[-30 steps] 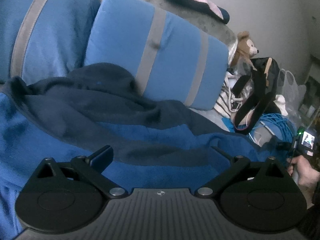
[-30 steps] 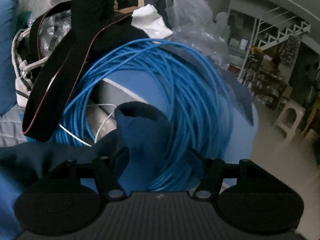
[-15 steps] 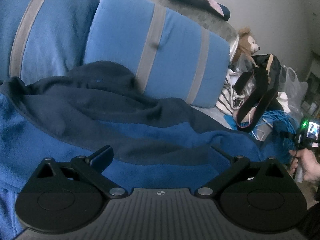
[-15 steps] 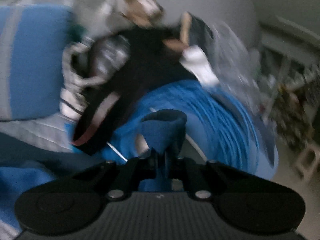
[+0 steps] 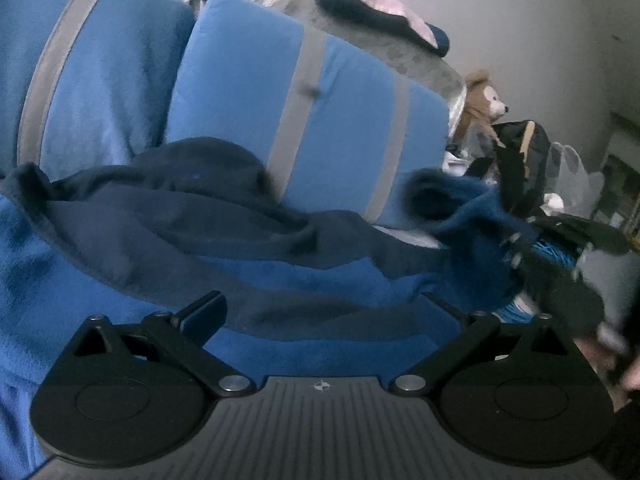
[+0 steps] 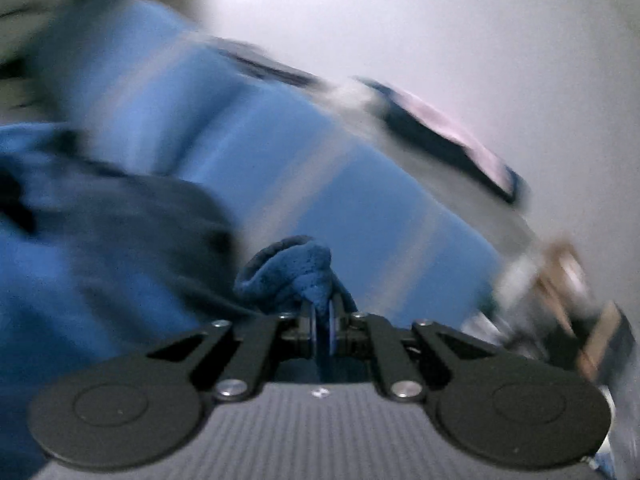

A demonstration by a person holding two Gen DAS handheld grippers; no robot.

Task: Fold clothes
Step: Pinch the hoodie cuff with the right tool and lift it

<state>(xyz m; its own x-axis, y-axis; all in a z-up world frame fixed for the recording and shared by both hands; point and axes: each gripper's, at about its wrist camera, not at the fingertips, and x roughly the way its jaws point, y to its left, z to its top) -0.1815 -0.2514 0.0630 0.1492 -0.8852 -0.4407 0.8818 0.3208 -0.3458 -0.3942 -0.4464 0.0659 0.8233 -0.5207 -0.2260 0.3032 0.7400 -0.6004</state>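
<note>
Jaws of the right gripper [image 6: 321, 322] pinch the blue fleece garment [image 6: 294, 268]; left gripper [image 5: 320, 312] spread wide, empty; only its view shows the teddy bear [image 5: 482, 106].

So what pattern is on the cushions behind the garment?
Light blue with vertical grey stripes; the cushions show best in the left wrist view.

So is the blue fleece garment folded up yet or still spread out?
Still spread out: the blue fleece garment lies rumpled across the cushions, with only one bunched end pinched in the shut right tool.
</note>
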